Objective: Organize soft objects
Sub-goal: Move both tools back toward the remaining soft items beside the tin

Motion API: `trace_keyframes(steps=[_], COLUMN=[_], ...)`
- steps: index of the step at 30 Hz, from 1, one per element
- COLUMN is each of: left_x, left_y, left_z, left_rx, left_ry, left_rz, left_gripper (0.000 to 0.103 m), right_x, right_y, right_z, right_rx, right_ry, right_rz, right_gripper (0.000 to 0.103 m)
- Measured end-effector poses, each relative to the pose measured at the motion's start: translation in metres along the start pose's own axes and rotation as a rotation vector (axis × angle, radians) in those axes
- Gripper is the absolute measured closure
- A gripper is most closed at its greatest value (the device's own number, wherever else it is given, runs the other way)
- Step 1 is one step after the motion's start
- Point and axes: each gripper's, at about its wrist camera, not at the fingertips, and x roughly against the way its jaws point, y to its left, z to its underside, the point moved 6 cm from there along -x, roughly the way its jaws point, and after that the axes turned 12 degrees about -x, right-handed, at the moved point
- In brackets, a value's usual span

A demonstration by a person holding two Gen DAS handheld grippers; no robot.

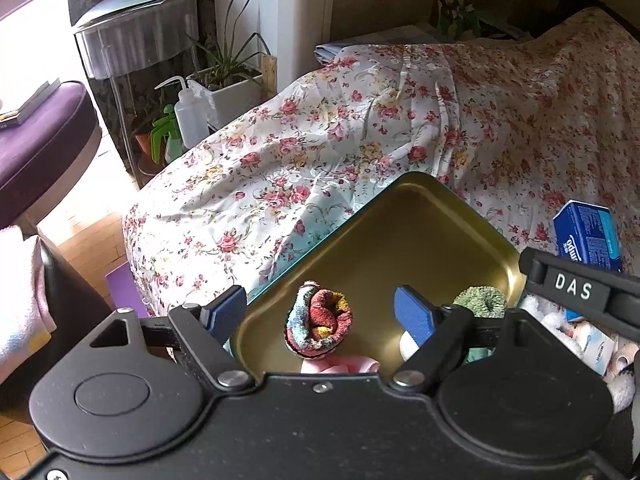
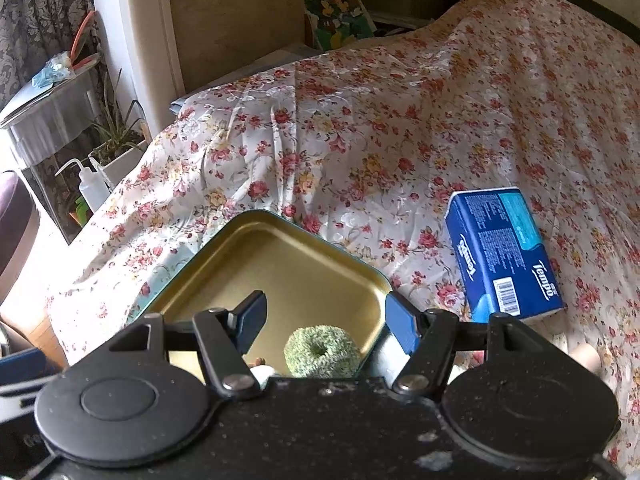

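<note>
Left gripper [image 1: 320, 312] spread wide around the multicoloured sock ball [image 1: 319, 326].

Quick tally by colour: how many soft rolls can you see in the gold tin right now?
Multicolour roll: 1
Green roll: 1
Pink, only an edge showing: 1
Total in the tin: 3 visible; the gripper bodies hide the near side.

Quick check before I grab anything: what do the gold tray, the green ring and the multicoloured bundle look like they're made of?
Gold tray: looks like thin metal, probably tin, with a glossy gold finish, soft reflections and a rolled rim.
Green ring: appears knitted or terry fabric, matte and fuzzy, with a looped texture; possibly a rolled sock.
Multicoloured bundle: a similar nubby textile, matte, folded in red, yellow and blue bands.
</note>
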Motion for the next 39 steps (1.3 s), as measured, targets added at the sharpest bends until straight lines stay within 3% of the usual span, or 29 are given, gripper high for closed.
trace_keyframes(steps=[11,23,33,39], left_x=[0.003,0.002,-0.008,-0.021], left_y=[-0.025,-0.09,-0.145,-0.173], left_z=[0.003,0.013,0.017,0.017], left_rx=[-0.055,-0.213,-0.287,-0.317], left_ry=[-0.011,-0.024,-0.009,0.018], left_rz=[0.041,0.104,0.162,0.175], left_gripper=[0.025,0.021,0.022,0.022], right_x=[0.015,0.025,0.001,-0.03], right_y=[-0.047,-0.172,-0.28,-0.308], right_z=[0.013,0.022,0.005,0.005], right_rx=[-0.039,-0.17,-0.383,-0.419], right_ry=[-0.013,-0.051,-0.028,0.044], right_rz=[0.029,0.166,0.275,0.283], right_gripper=[0.038,0.036,0.036,0.036])
